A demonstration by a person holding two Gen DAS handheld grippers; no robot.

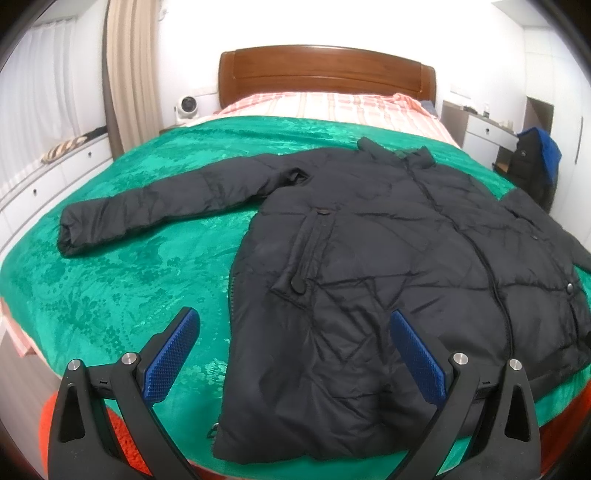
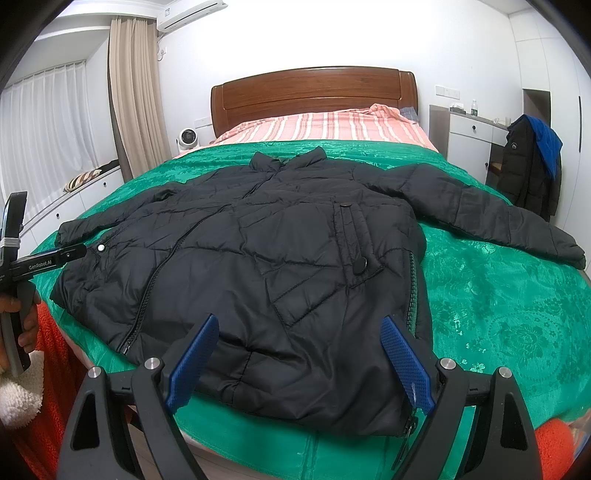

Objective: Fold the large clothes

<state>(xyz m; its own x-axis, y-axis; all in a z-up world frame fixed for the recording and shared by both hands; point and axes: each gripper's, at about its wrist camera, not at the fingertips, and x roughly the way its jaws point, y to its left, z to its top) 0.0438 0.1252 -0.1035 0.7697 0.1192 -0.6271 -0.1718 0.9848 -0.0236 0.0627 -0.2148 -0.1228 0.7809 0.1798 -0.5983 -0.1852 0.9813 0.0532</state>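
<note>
Jacket lies flat, seemingly just beyond both grippers' spread jaws.

Home bedroom: a bed with wooden headboard; curtains to its left, white drawer cabinet to its right, air conditioner above the curtains.

A wooden headboard, a small white fan and beige curtain stand behind.
</note>
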